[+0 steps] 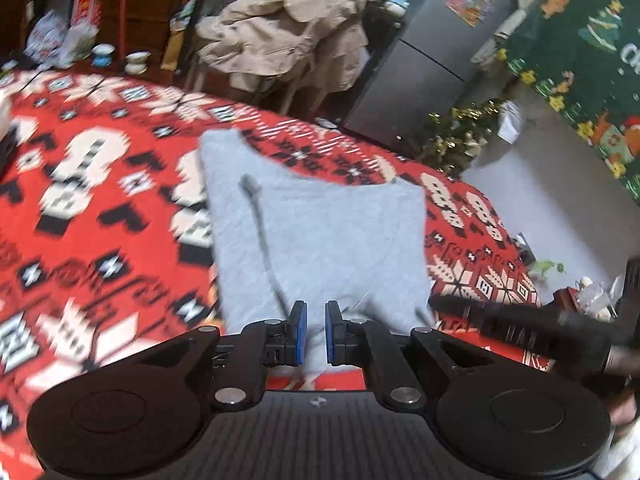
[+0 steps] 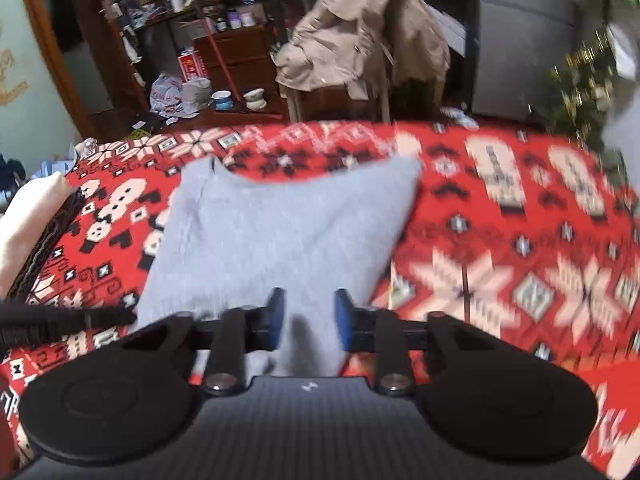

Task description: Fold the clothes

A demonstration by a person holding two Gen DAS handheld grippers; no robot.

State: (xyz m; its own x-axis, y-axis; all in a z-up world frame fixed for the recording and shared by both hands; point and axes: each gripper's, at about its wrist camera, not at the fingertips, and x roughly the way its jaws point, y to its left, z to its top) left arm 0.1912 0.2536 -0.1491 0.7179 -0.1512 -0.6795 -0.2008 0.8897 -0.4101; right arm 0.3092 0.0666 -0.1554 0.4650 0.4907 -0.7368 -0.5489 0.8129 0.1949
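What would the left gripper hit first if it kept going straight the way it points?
Most likely the grey garment lying on the red patterned blanket: the left gripper points down over its near edge. Depth is unclear, but nothing else shows in between.

Left gripper [image 1: 316, 316] at six o'clock, jaws slightly parted over the grey garment's [image 1: 320, 232] near edge; red patterned blanket [image 1: 100, 200] underneath.

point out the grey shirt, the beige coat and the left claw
grey shirt [image 1: 320, 232], left wrist view, middle of the cloth
beige coat [image 2: 360, 36], right wrist view, its draped body
left claw [image 1: 316, 330], left wrist view, gap between the blue pads
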